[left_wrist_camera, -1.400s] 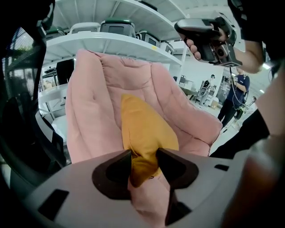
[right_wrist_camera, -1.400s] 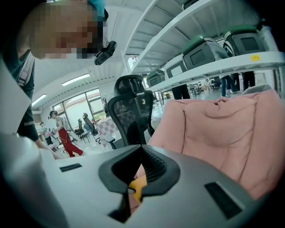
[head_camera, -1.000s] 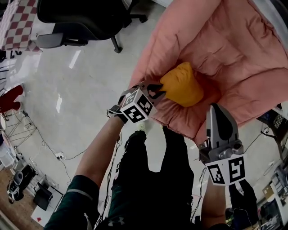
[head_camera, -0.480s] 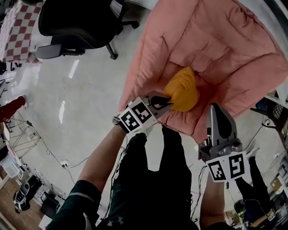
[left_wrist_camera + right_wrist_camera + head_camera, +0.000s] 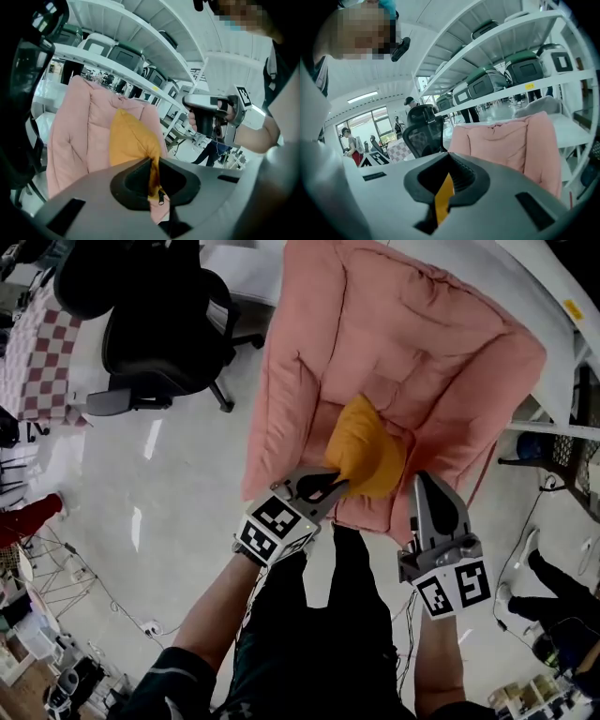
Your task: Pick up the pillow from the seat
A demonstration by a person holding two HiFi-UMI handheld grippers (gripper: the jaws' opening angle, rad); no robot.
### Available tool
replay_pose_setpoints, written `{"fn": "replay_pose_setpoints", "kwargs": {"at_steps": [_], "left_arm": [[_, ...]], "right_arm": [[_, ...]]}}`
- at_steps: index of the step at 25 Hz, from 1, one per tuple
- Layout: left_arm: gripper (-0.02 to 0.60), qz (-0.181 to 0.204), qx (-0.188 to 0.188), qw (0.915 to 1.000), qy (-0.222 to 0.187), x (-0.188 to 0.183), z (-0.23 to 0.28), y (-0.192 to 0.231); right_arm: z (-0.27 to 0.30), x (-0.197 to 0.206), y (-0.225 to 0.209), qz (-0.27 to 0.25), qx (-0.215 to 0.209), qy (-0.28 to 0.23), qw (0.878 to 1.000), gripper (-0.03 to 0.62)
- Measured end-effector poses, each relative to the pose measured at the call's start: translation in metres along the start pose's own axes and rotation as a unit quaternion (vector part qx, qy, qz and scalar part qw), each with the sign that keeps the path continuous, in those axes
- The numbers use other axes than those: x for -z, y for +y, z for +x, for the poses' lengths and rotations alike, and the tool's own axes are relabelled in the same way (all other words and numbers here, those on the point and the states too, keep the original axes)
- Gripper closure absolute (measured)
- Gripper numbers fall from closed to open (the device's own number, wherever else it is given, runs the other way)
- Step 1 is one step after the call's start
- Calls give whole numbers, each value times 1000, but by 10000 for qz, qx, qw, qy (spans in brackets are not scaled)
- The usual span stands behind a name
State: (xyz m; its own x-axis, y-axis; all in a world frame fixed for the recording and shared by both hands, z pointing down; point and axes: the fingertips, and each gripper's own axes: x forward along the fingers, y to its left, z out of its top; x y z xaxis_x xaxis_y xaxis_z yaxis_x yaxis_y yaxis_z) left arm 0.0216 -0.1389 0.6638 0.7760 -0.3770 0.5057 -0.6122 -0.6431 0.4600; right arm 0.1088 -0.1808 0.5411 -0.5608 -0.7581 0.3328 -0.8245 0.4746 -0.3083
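The left gripper has its jaws nearly together, clamped on a corner of the orange pillow, with a small zip pull hanging by the pinch. The pillow is plump, smooth cloth and bulges over the hollow of the pink seat, whose quilted padding is soft and creased; whether the two touch cannot be told. The right gripper sits just beside the pillow, jaws together, holding nothing. White shelves carry green-lidded cases

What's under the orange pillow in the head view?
The pink padded seat shows around the orange pillow; the patch directly below it is covered. The left gripper pinches its near corner.
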Motion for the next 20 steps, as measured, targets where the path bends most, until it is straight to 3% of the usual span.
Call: {"fn": "replay_pose_setpoints", "kwargs": {"at_steps": [6, 14, 20], "left_arm": [[545, -219, -451, 9976, -478, -64, -52, -23], [545, -24, -921, 9909, -979, -139, -127, -46], [545, -76, -922, 9862, -1373, -183, -169, -65]], "right_arm": [[-30, -41, 10, -35, 230, -288, 9993, 591], [-60, -98, 26, -197, 442, -676, 9965, 591], [-77, -134, 39, -303, 580, -859, 9942, 591]]}}
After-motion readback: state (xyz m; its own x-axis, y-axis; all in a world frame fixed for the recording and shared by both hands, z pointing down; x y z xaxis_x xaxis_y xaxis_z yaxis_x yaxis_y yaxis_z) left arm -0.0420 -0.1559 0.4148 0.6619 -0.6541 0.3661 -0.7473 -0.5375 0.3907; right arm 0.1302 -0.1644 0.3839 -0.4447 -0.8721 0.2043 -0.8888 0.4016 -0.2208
